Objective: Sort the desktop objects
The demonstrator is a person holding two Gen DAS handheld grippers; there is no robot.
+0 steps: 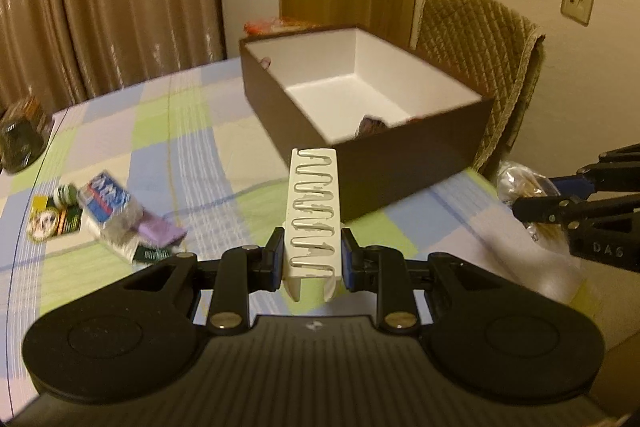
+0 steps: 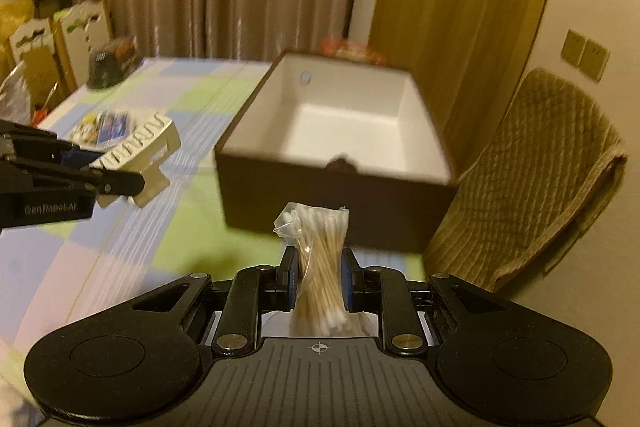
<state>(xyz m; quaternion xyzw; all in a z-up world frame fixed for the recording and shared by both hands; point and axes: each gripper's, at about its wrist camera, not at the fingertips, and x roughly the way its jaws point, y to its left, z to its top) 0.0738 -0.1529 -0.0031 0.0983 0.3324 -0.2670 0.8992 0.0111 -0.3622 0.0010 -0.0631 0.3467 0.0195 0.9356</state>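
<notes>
My left gripper (image 1: pixel 310 259) is shut on a white plastic holder with a zigzag wire (image 1: pixel 315 211), held above the checked tablecloth just before the brown box (image 1: pixel 384 163). It also shows in the right wrist view (image 2: pixel 138 143). My right gripper (image 2: pixel 319 275) is shut on a clear bag of cotton swabs (image 2: pixel 320 259), held in front of the box (image 2: pixel 332 195). The box is open, white inside, with a small dark item (image 1: pixel 372 125) near its front wall. The right gripper shows at the right edge of the left wrist view (image 1: pixel 560 211).
Several small packets and a blue-white pack (image 1: pixel 108 207) lie on the table's left part. A dark object (image 1: pixel 22 135) sits at the far left edge. A chair with a quilted cover (image 2: pixel 536 179) stands right of the box. Curtains hang behind.
</notes>
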